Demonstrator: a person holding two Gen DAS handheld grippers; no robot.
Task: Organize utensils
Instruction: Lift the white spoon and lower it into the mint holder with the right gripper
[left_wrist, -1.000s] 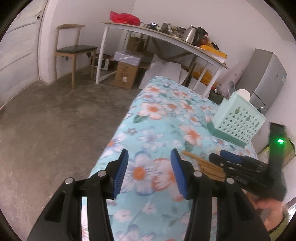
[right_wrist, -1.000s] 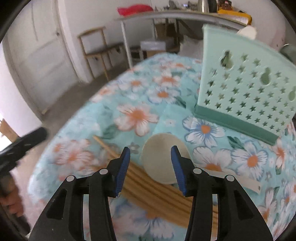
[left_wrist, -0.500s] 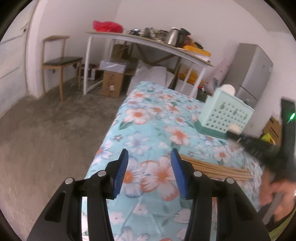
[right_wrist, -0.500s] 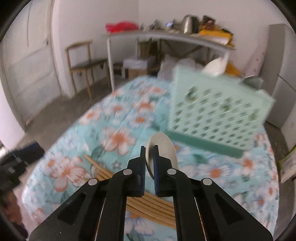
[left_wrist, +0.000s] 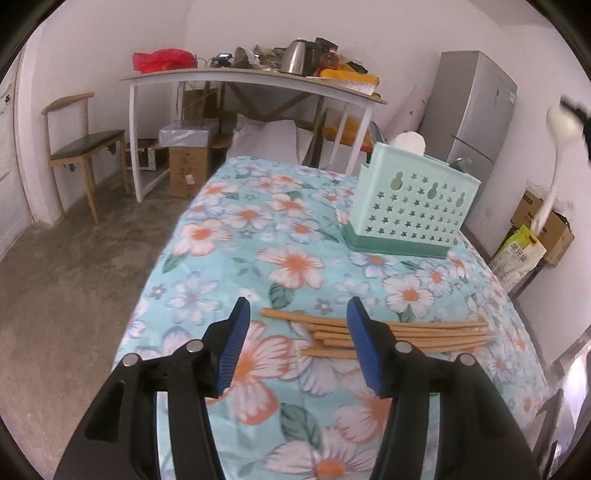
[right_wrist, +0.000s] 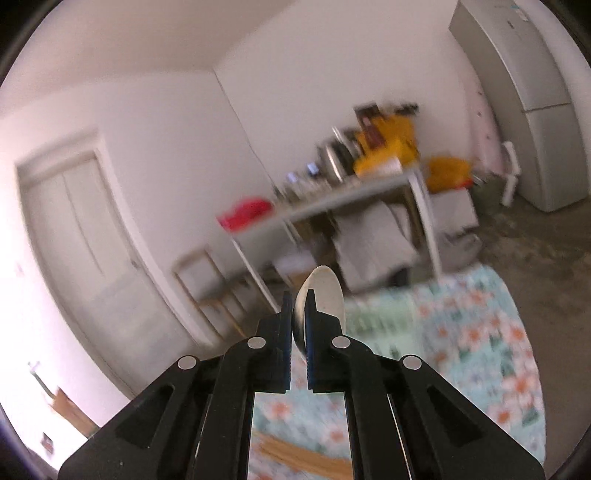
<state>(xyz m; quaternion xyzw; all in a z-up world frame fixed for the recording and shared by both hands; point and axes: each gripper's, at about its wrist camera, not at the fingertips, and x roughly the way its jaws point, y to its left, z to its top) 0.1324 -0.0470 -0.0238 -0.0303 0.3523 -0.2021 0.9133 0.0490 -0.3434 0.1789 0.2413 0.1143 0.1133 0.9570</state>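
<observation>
Up high, right gripper (right_wrist: 300, 325) pinching smooth oval white spoon (right_wrist: 321, 295).

Left wrist view: looks down over the flowered tablecloth (left_wrist: 295, 236) from its near end, facing the cluttered white side table (left_wrist: 258, 75) and fridge (left_wrist: 476, 122); right wrist view: raised, tilted, nearly level, blurred, facing that same side table (right_wrist: 332, 203), fridge (right_wrist: 535, 110) and cloth (right_wrist: 480, 332), plus a door (right_wrist: 85, 251).
</observation>
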